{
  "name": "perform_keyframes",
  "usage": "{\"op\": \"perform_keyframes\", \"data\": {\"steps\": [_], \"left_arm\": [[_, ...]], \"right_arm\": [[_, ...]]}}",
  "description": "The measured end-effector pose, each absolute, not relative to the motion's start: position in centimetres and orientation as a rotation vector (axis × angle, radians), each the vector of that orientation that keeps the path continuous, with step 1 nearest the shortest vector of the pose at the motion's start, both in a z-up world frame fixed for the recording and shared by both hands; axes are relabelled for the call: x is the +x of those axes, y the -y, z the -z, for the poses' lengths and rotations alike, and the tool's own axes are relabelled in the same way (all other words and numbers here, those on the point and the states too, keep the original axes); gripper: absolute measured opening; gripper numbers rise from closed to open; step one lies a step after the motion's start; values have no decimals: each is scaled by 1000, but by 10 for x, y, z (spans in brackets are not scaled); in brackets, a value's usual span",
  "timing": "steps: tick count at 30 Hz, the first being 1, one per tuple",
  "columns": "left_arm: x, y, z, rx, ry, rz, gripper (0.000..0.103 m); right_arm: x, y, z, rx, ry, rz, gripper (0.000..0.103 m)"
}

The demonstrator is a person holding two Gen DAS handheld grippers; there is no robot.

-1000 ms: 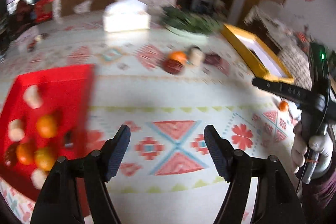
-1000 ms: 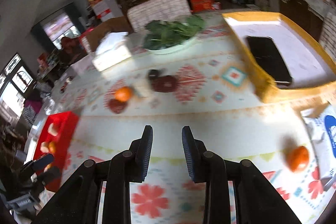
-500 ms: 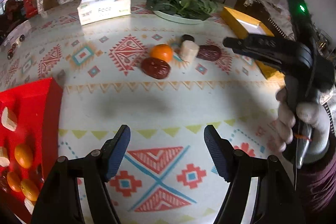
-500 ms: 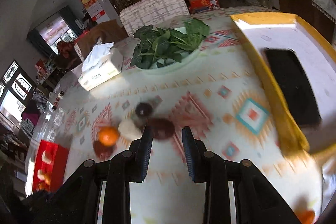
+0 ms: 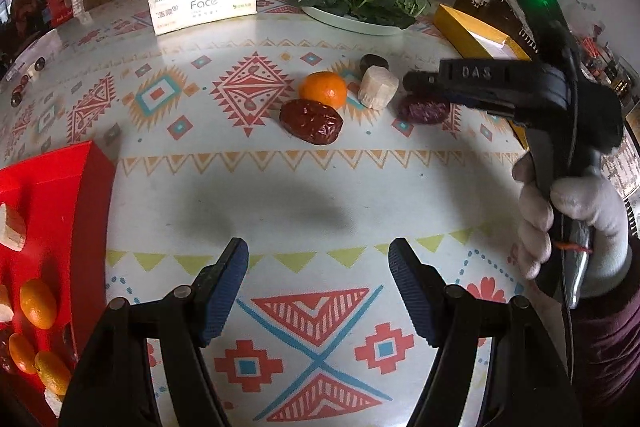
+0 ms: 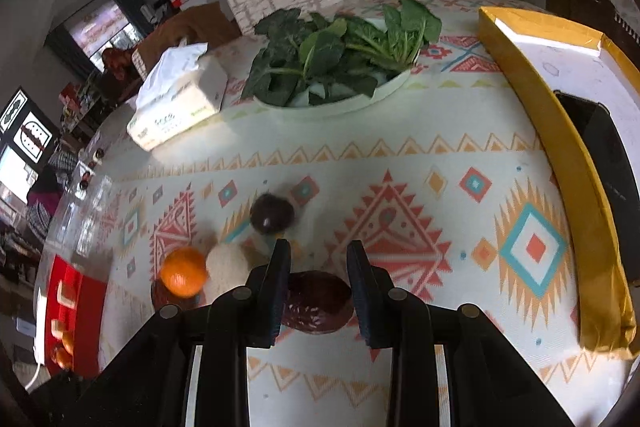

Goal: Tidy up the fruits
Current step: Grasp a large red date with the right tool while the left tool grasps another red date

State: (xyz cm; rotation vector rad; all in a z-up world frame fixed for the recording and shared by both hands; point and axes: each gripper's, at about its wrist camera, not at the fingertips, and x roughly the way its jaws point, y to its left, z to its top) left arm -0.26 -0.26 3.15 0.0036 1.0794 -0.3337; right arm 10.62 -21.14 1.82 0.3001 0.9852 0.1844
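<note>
Dark-red date [image 6: 316,303] is lying low in the right wrist frame between the right gripper's [image 6: 318,279] narrow, not-yet-touching jaws, likely lining up a pick. Left gripper [image 5: 318,285] is hanging wide and empty at lower centre, beside the red tray [image 5: 60,195] at left.

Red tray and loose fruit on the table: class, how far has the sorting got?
Done: several oranges and pale pieces already sit in the red tray. In hand: nothing yet; the right hand-held gripper hovers open over a dark red date. Left: that date, the orange, the pale chunk, another date and a dark round fruit. The left hand-held gripper is open, empty.
</note>
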Motion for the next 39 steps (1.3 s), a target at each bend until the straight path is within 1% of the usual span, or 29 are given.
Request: {"op": "perform_keyframes", "data": {"steps": [7, 14, 16, 17, 18, 24, 30, 32, 33, 34, 39], "left_arm": [[-2, -2, -33, -12, -1066, 323, 72], [13, -19, -35, -85, -1057, 285, 72], [20, -19, -35, -100, -1053, 279, 72], [24, -17, -34, -104, -1050, 276, 72], [26, -16, -35, -105, -1047, 273, 72], [53, 1, -28, -109, -1037, 263, 72], [72, 22, -17, -26, -1010, 233, 72], [71, 26, -17, 0, -991, 224, 61], [71, 27, -17, 16, -980, 219, 45], [70, 28, -16, 34, -970, 213, 43], [62, 23, -18, 13, -967, 222, 43]], "right_arm": [[78, 210, -16, 287, -1023, -236, 32], [52, 222, -28, 353, -945, -250, 33], [49, 217, -28, 340, -933, -258, 44], [48, 214, -27, 325, -930, -260, 53], [47, 211, -26, 308, -928, -257, 55], [46, 198, -18, 239, -935, -233, 56], [42, 196, -16, 215, -938, -246, 56], [41, 195, -15, 201, -936, -246, 55], [41, 194, -16, 193, -934, -246, 55], [40, 193, -16, 186, -932, -245, 55], [38, 188, -17, 157, -915, -235, 54]]}}
